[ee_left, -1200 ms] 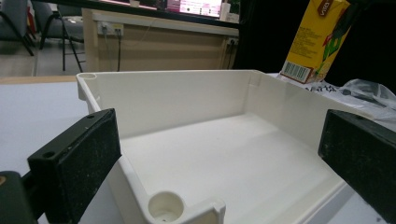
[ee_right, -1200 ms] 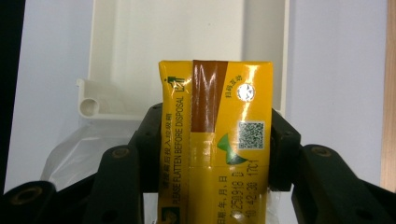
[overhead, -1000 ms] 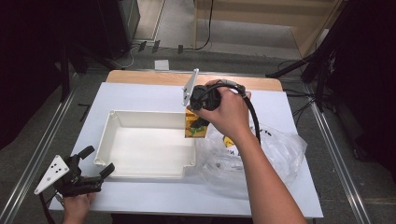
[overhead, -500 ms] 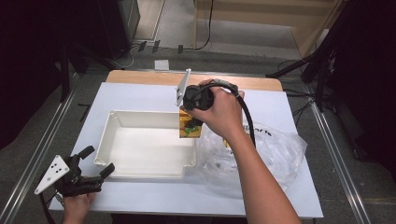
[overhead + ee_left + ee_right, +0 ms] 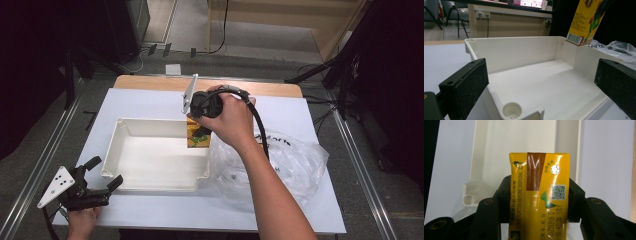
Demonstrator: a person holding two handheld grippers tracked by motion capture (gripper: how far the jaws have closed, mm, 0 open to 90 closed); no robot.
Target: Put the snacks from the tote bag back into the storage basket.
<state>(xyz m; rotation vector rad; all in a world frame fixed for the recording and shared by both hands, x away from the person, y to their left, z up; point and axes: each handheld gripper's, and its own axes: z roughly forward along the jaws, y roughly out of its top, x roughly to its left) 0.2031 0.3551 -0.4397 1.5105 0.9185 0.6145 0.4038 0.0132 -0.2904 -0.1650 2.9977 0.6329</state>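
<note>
Two tools: right tool (image 5: 199, 131) clamps yellow carton (image 5: 196, 137) above white tray (image 5: 155, 182); left tool (image 5: 102, 174) spread wide, empty, near tray corner.

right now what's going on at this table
A person works with a claw in each hand. The right claw is shut on a yellow drink carton and holds it in the air over the right end of a white tray, which looks empty. A crumpled clear plastic bag lies on the table to the right of the tray. The left claw is open and idle near the tray's front left corner, touching nothing.
</note>
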